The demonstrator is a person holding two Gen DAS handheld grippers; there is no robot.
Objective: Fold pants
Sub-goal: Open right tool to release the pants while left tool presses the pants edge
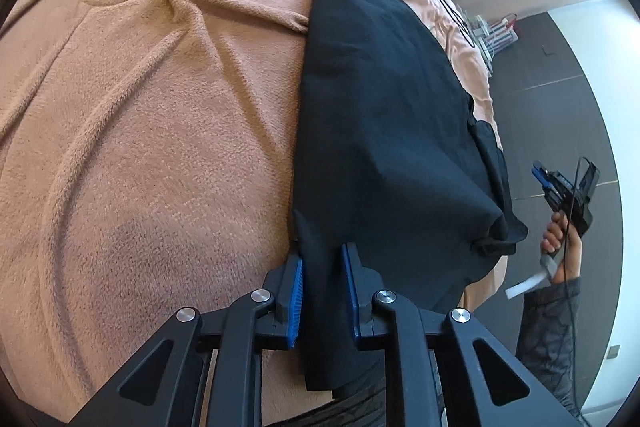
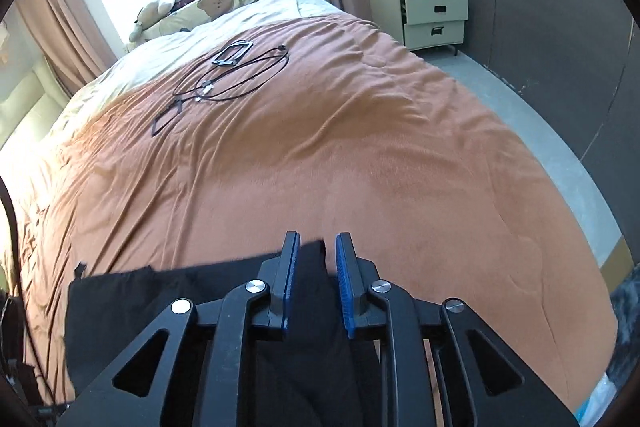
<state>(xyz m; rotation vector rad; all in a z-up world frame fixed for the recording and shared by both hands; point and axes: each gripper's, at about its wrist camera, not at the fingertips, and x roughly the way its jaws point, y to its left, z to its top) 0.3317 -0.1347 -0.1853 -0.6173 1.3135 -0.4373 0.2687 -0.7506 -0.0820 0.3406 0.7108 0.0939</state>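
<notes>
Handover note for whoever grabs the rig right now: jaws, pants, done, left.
Left gripper: jaws closed on the near edge of the black pants.
Right gripper: jaws closed on black fabric of the same garment.
Pants lie lengthwise on the orange blanket near the bed's edge, and look already doubled leg over leg. Cables lie farther up the bed, clear of the pants.
Done: both ends gripped.
Left: probably lift, bring one end over the other, lay flat and release.
</notes>
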